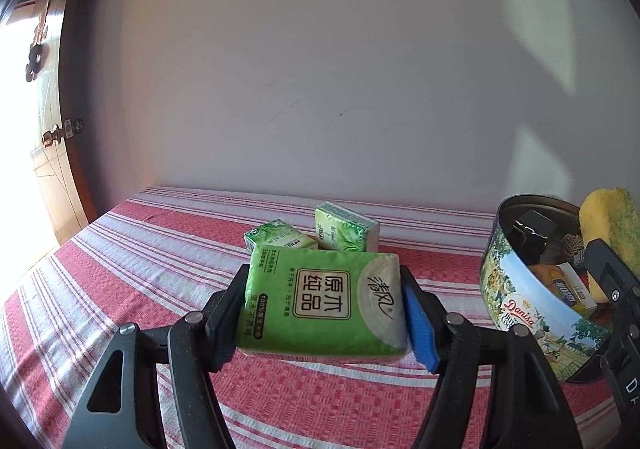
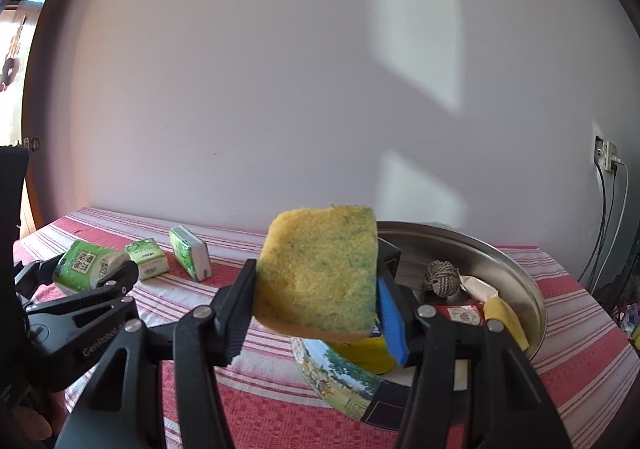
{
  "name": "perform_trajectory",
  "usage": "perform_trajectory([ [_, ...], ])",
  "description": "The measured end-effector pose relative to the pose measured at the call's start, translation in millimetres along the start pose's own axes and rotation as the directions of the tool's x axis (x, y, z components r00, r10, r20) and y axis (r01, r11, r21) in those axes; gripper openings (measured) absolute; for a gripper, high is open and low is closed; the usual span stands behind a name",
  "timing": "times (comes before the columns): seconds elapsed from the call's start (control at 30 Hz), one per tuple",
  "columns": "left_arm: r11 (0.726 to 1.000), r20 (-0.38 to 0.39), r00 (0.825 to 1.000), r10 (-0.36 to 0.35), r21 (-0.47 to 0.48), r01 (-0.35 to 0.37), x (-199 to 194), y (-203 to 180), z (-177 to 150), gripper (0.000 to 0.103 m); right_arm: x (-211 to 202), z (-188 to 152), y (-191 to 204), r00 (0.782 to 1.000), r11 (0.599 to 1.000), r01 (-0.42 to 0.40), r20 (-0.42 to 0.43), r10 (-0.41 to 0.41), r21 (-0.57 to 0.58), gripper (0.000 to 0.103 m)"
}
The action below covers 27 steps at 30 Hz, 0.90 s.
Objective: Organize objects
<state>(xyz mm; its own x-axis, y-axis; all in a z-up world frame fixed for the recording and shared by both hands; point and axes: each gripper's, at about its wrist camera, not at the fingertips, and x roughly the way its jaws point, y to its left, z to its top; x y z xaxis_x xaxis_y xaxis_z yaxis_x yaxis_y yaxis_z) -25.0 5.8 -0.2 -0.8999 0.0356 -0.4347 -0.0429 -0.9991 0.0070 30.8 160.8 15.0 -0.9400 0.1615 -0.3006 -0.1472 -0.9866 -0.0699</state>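
Your left gripper [image 1: 324, 309] is clamped on a green tissue pack [image 1: 322, 299], lifted just off the striped cloth [image 1: 120, 289]. Your right gripper [image 2: 316, 301] pinches the sponge [image 2: 318, 269] over the cookie tin [image 2: 520, 289]. Both look light and squashy; keep gripping the short sides mid-body.

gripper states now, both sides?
Left gripper: jaws closed on the green tissue pack, lifted off the striped cloth.
Right gripper: jaws closed on the yellow sponge, above the cookie tin.
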Motion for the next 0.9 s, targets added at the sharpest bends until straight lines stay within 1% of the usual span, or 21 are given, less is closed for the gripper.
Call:
perform_trajectory([
  [0.23,1.0,0.028,0.999,-0.027,0.009,0.027,-7.5,-20.9,4.7,0.07,3.4,5.8,-27.7,0.999,0.999,0.028,0.02,-0.028,0.023,0.056],
  [0.4,0.999,0.048,0.997,-0.053,0.007,0.052,-10.4,-35.5,9.9,0.07,0.2,9.6,-48.7,0.996,0.996,0.078,0.048,-0.079,0.037,0.056],
  [0.57,0.996,0.071,0.994,-0.087,0.02,0.086,-13.4,-52.8,15.8,0.07,3.7,12.0,-76.0,0.991,0.991,0.12,0.047,-0.123,0.067,0.056],
  [0.7,0.993,0.088,0.99,-0.113,0.033,0.11,-16.6,-70.1,20.0,0.07,4.1,13.1,-95.0,0.986,0.985,0.153,0.052,-0.157,0.079,0.056],
  [0.9,0.987,0.102,0.982,-0.159,0.048,0.154,-20.3,-96.1,25.8,0.07,5.9,13.4,-119.4,0.973,0.974,0.216,0.064,-0.221,0.072,0.056],
])
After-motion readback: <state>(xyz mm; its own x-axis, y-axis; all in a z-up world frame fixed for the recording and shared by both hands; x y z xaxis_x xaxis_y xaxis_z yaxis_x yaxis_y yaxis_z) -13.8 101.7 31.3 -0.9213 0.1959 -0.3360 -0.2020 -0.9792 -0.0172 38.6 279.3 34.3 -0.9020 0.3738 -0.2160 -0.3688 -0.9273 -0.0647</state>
